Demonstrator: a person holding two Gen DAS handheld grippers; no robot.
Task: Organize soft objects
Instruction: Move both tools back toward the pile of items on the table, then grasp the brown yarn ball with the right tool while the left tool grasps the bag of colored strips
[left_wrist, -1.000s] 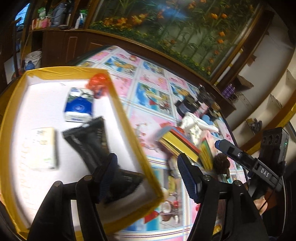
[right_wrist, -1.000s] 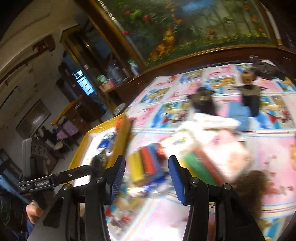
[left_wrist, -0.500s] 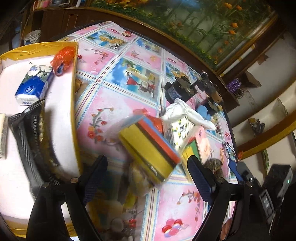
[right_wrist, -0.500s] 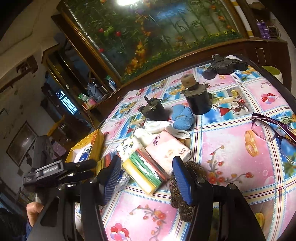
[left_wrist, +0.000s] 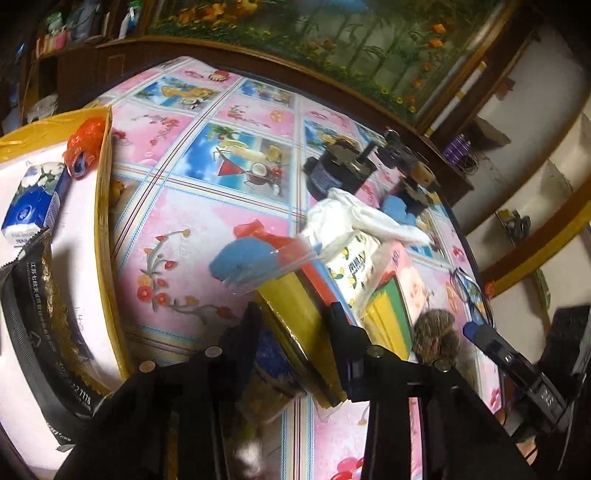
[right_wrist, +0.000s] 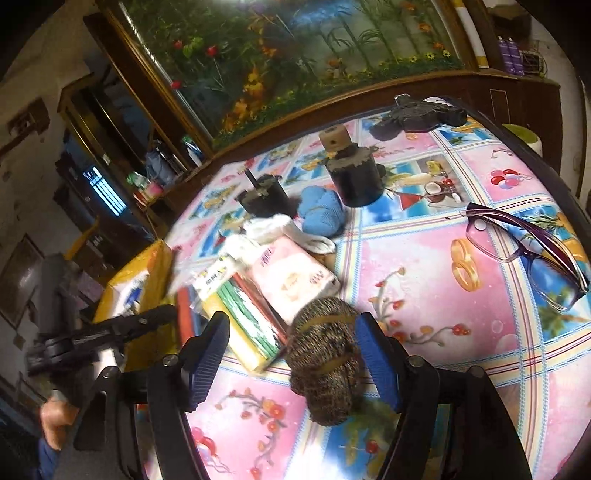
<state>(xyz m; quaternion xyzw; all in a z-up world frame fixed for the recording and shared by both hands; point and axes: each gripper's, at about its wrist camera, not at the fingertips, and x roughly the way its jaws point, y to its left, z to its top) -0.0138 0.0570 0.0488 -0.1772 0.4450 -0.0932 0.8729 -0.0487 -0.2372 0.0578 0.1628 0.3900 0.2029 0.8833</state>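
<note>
The left gripper (left_wrist: 295, 325) has its jaws closed on a plastic-wrapped sponge pack (left_wrist: 295, 314) of yellow and red slabs. The right gripper (right_wrist: 291, 358) has its jaws wide apart, flanking a coarse brown knitted roll (right_wrist: 325, 350). Both lie on the desk (right_wrist: 443, 295) under glossy pink-and-blue oilcloth, and a yellow-rimmed box (left_wrist: 105, 258) sits left.

The left gripper (left_wrist: 295, 321) is clamped on a sponge pack (left_wrist: 295, 314). The right gripper (right_wrist: 291, 362) is spread wide, its fingers astride a brown sock roll (right_wrist: 325, 354).
</note>
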